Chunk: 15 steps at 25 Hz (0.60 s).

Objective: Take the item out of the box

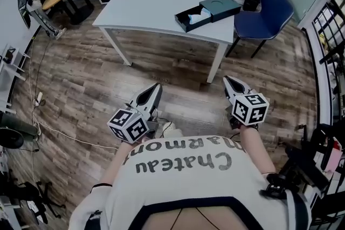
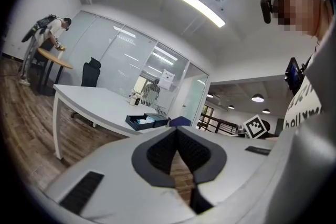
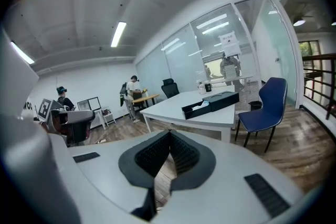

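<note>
Two grippers hang close in front of the person: the left gripper [image 1: 156,86] and the right gripper [image 1: 227,80], each with jaws pressed together, gripping nothing. Well ahead, one white table [image 1: 156,2] carries one open dark box [image 1: 188,20] with a pale item [image 1: 200,17] inside, one lid [image 1: 221,7] just beside. One blue chair [image 1: 269,16] stands nearby.

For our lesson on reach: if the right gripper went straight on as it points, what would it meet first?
The right gripper, jaws shut and empty, has open space ahead; probably first the white rectangular table, though depth is unclear.
</note>
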Motion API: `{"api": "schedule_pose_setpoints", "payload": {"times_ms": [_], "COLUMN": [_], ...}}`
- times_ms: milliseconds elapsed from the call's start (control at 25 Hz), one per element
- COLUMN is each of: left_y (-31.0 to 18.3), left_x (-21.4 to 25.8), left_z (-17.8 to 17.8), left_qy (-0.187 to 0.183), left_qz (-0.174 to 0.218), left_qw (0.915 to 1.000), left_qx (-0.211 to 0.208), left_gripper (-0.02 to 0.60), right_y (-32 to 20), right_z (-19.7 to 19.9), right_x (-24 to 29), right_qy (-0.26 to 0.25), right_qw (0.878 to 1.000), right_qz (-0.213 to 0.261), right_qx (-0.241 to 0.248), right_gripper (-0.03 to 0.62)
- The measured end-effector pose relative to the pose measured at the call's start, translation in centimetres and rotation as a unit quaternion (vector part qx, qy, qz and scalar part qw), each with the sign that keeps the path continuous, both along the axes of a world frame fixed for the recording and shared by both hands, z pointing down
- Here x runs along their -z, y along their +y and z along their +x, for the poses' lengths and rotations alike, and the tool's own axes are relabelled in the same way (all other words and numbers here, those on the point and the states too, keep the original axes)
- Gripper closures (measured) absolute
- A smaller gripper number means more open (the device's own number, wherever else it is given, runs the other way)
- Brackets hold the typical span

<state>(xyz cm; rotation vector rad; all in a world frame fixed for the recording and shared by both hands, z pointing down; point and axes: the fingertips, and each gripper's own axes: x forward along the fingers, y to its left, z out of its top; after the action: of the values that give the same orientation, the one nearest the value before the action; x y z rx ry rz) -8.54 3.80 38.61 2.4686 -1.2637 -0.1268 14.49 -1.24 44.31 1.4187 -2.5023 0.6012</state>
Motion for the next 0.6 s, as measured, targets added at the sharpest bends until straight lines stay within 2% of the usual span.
{"api": "schedule_pose_setpoints", "payload": {"times_ms": [280,600], "left_y": [-4.6,-12.1], "left_x": [-0.6,0.9], "left_z": [-1.3,-3.9], "left_qy": [0.018,0.016], "left_qz": [-0.006,-0.002], "left_qw": [0.9997,0.9990], "left_qx": [-0.012,-0.042], "left_gripper": [0.569,0.569], "right_y": [-4.2,-9.8], "right_z": [-1.1,-4.1], "right_x": [-0.2,1.5], "right_qy": [-0.004,-0.010], "right_qw": [1.000,0.999], "right_qz": [-0.003,0.004], "right_qx": [-0.016,-0.035], "right_gripper": [0.594,0.594]}}
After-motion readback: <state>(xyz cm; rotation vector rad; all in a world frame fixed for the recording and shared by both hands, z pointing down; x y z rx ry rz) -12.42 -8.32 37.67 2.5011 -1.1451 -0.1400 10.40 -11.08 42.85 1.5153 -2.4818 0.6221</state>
